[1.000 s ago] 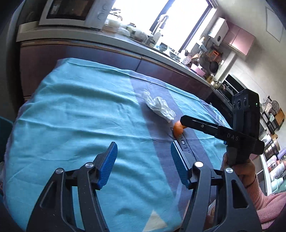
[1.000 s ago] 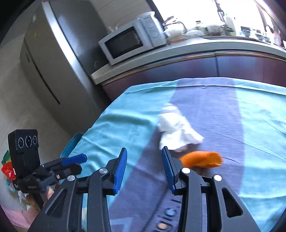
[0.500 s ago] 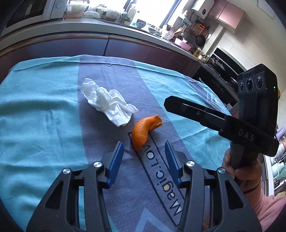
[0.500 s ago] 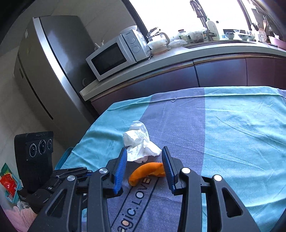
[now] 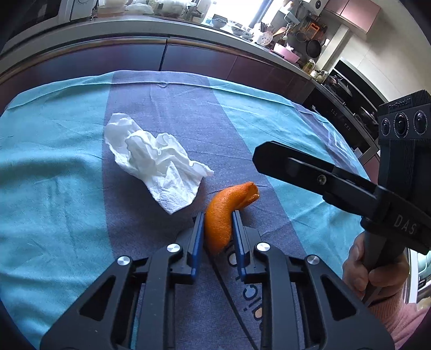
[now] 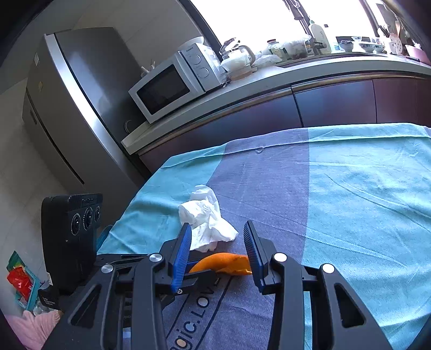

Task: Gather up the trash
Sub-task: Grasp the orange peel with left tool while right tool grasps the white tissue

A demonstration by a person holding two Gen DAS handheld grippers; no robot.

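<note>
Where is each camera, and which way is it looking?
Left wrist view: the camera sits on the left gripper, looking down along jaws that are closing on the orange peel; beyond lie the crumpled tissue and kitchen counter; the right gripper and the hand holding it show at the right.
Right wrist view: the camera sits on the right gripper, whose open jaws face the tablecloth, microwave and fridge; the left gripper shows low at the left.
Both views share the peel, tissue, tablecloth and counter.
</note>
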